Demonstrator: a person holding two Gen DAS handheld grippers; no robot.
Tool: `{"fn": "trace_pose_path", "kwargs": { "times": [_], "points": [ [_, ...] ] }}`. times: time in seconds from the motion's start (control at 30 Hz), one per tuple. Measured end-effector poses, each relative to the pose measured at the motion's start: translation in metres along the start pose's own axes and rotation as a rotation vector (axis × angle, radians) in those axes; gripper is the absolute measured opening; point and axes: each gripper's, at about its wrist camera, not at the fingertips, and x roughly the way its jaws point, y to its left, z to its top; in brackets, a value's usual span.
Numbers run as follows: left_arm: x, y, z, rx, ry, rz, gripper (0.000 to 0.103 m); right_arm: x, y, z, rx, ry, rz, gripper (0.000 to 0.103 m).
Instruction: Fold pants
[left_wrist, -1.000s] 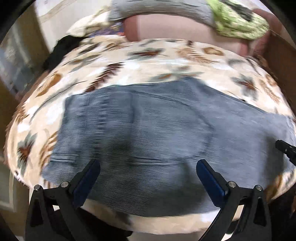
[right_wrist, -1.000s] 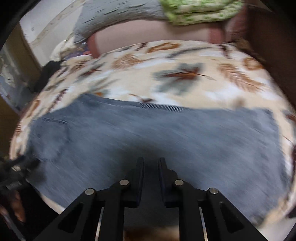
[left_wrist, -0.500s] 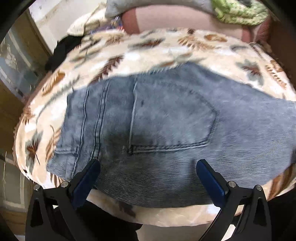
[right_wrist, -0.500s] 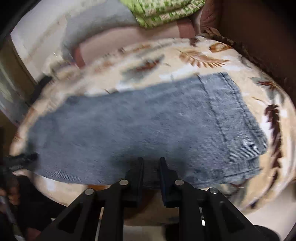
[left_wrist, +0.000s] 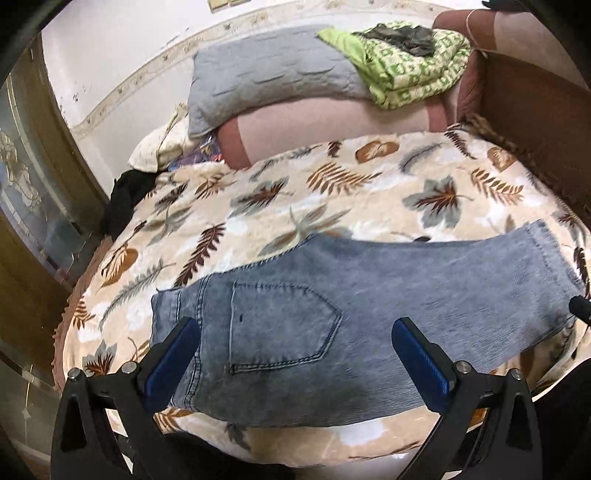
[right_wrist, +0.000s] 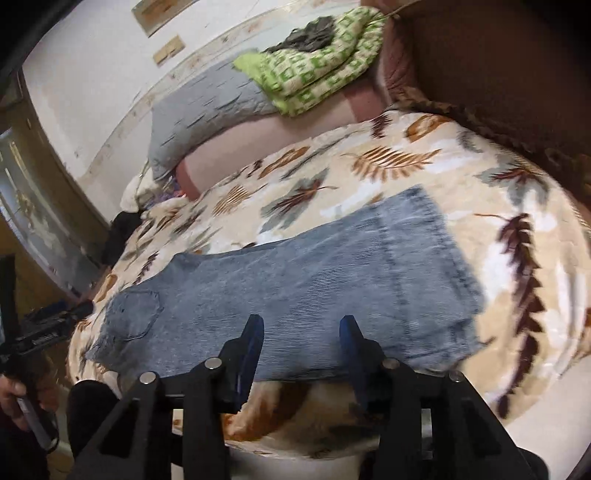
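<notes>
Blue denim pants (left_wrist: 369, 302) lie flat along the near edge of a bed, folded lengthwise, back pocket up, waist at the left and leg hems at the right. They also show in the right wrist view (right_wrist: 314, 280). My left gripper (left_wrist: 295, 343) is open and empty, raised above the pocket end. My right gripper (right_wrist: 301, 332) is open and empty, raised over the near edge of the legs. The left gripper's tip (right_wrist: 55, 325) shows at the far left of the right wrist view.
The bed has a cream leaf-print blanket (left_wrist: 332, 192). At its head lie a grey pillow (left_wrist: 273, 74), a pink bolster (left_wrist: 332, 125) and a green checked blanket (left_wrist: 410, 66). A brown headboard (left_wrist: 535, 129) is at the right. A black garment (left_wrist: 125, 192) lies at the left edge.
Both grippers have pulled up and back from the pants. My right gripper, shut before, has opened. The pants now lie still on the bed.
</notes>
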Motion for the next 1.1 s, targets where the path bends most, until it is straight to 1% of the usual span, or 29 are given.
{"fn": "trace_pose_path", "kwargs": {
  "times": [0.03, 0.1, 0.17, 0.23, 0.63, 0.73, 0.83, 0.9, 0.97, 1.1],
  "points": [
    [-0.004, -0.003, 0.002, 0.003, -0.007, -0.003, 0.103, -0.002, -0.007, 0.001, 0.038, -0.003, 0.023, 0.047],
    [-0.009, -0.009, 0.004, 0.011, -0.014, -0.001, 0.103, -0.005, -0.015, 0.003, 0.070, -0.020, 0.051, 0.047],
    [-0.012, -0.014, 0.006, 0.018, -0.019, -0.003, 0.103, -0.007, -0.018, 0.004, 0.079, -0.032, 0.059, 0.047],
    [-0.014, -0.017, 0.007, 0.022, -0.021, 0.000, 0.103, -0.005, -0.019, 0.004, 0.093, -0.022, 0.080, 0.047],
    [-0.015, -0.038, 0.011, 0.055, -0.010, -0.004, 0.103, -0.002, -0.019, 0.004, 0.093, -0.020, 0.108, 0.047],
    [-0.013, -0.043, 0.011, 0.063, -0.004, -0.008, 0.103, 0.003, -0.017, 0.004, 0.082, -0.007, 0.066, 0.049],
    [-0.010, -0.048, 0.010, 0.067, 0.007, -0.010, 0.103, 0.006, -0.006, 0.002, 0.026, -0.002, 0.008, 0.049],
    [-0.007, -0.050, 0.009, 0.071, 0.012, -0.011, 0.103, 0.009, 0.005, -0.001, -0.032, -0.007, -0.042, 0.050],
    [-0.006, -0.053, 0.009, 0.071, 0.016, -0.013, 0.103, 0.011, 0.014, -0.003, -0.085, -0.015, -0.074, 0.050],
    [-0.003, -0.054, 0.007, 0.074, 0.024, -0.018, 0.103, 0.017, 0.034, -0.009, -0.180, -0.012, -0.105, 0.051]
  ]
}}
